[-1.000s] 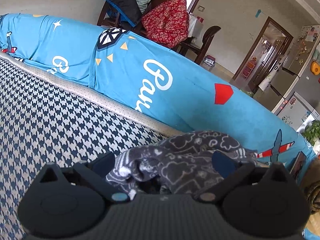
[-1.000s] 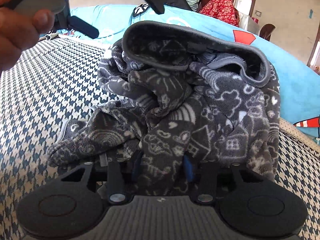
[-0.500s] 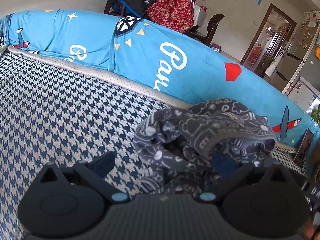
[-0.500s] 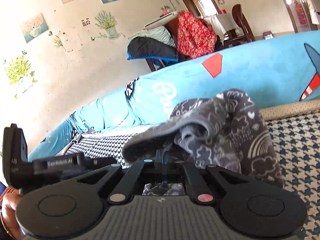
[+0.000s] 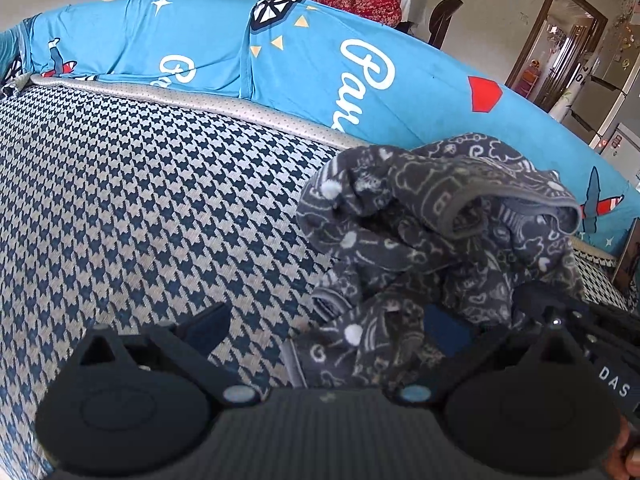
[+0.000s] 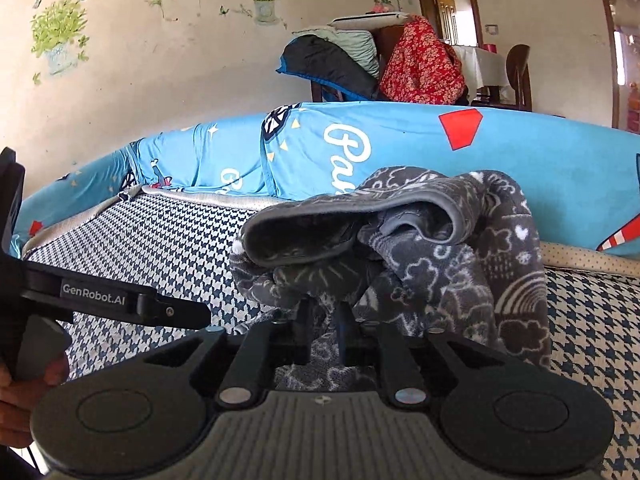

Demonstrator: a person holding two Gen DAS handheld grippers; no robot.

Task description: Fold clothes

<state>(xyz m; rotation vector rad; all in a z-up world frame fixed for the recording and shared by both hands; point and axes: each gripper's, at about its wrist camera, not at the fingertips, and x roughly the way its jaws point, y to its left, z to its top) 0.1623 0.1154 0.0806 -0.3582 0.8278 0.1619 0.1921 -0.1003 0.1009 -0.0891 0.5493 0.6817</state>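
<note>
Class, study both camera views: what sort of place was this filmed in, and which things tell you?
Most likely a home living room: a sofa seat in houndstooth fabric, flower stickers on the wall, and a dining chair by a doorway behind.

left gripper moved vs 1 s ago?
Yes. The left gripper has backed away from the blue cover: more houndstooth cushion now shows before the grey garment.
</note>
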